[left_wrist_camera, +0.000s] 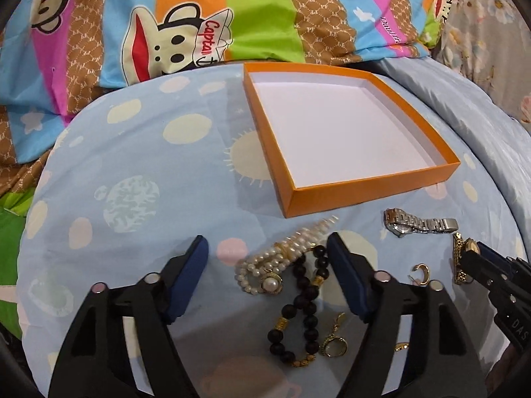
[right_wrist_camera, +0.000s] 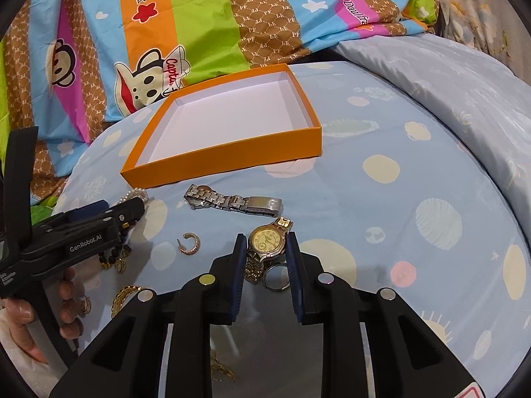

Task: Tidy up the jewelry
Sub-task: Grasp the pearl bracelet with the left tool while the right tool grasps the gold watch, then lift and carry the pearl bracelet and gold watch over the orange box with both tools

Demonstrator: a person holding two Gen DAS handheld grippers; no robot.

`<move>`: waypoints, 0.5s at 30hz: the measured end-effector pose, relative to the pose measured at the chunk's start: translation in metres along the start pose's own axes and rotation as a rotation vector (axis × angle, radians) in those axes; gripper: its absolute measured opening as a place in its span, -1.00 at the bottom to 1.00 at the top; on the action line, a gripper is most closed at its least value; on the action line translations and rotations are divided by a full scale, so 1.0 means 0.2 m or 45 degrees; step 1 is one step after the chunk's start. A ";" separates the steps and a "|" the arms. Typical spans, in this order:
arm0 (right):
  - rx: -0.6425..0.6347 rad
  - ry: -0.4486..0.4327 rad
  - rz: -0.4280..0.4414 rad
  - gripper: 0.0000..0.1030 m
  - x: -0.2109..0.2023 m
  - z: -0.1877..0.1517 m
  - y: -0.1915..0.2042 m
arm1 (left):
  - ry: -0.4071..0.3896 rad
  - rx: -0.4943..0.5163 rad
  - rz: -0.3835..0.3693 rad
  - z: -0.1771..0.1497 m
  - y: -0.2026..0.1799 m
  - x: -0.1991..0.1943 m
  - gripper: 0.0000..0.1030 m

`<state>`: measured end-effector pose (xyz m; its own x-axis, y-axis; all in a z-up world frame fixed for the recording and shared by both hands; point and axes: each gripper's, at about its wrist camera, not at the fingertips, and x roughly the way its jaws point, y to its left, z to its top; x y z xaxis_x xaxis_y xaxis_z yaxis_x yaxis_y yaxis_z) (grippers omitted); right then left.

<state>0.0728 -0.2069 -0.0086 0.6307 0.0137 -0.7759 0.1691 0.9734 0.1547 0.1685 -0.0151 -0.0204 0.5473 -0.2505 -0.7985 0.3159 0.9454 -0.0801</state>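
An empty orange box (left_wrist_camera: 371, 187) with a white inside lies on the blue dotted bedsheet; it also shows in the right wrist view (right_wrist_camera: 225, 162). My left gripper (left_wrist_camera: 267, 247) is open over a pearl bracelet (left_wrist_camera: 282, 258) and a dark bead bracelet (left_wrist_camera: 307, 301). My right gripper (right_wrist_camera: 265, 243) has its jaws closed against the sides of a gold watch (right_wrist_camera: 267, 240). A silver watch (right_wrist_camera: 232, 200) lies in front of the box. A gold hoop earring (right_wrist_camera: 190, 243) lies to the left, and a ring (right_wrist_camera: 277, 277) lies between the right fingers.
A colourful cartoon quilt (left_wrist_camera: 166, 33) is bunched behind the box. More small gold pieces (left_wrist_camera: 335, 343) lie near the bead bracelet. A gold chain (right_wrist_camera: 124, 295) lies by the hand holding the left gripper. A pale blue blanket (right_wrist_camera: 448, 83) rises at the right.
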 end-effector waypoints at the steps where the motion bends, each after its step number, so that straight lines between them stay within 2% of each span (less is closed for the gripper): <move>1: 0.001 0.002 0.001 -0.57 0.00 0.00 0.00 | 0.002 0.006 -0.021 0.00 -0.01 0.00 0.05; 2: 0.003 0.003 0.003 -0.57 0.00 0.00 0.00 | 0.001 0.008 -0.031 0.00 -0.01 -0.01 -0.03; 3: 0.002 0.002 0.004 -0.57 0.00 0.00 0.00 | 0.001 0.010 -0.044 0.00 -0.02 -0.01 -0.20; 5: -0.002 0.000 0.003 -0.57 0.00 0.00 0.00 | -0.002 0.002 -0.071 -0.01 -0.02 -0.03 -0.31; 7: -0.006 -0.002 0.007 -0.57 0.01 0.00 0.00 | -0.010 -0.012 -0.094 -0.01 -0.01 -0.05 -0.59; 11: -0.013 -0.016 0.015 -0.57 -0.01 0.00 0.01 | -0.023 -0.047 -0.128 -0.03 0.00 -0.10 -0.73; 13: -0.023 -0.032 0.017 -0.57 -0.03 0.00 0.02 | -0.042 -0.059 -0.139 -0.03 0.00 -0.13 -0.93; 15: -0.027 -0.043 0.022 -0.57 -0.05 0.00 0.02 | -0.056 -0.069 -0.152 -0.03 0.00 -0.17 -0.94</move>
<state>0.0672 -0.2036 0.0008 0.6587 0.0231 -0.7521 0.1420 0.9778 0.1544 0.1447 -0.0060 0.0030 0.5423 -0.3695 -0.7545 0.3389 0.9180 -0.2060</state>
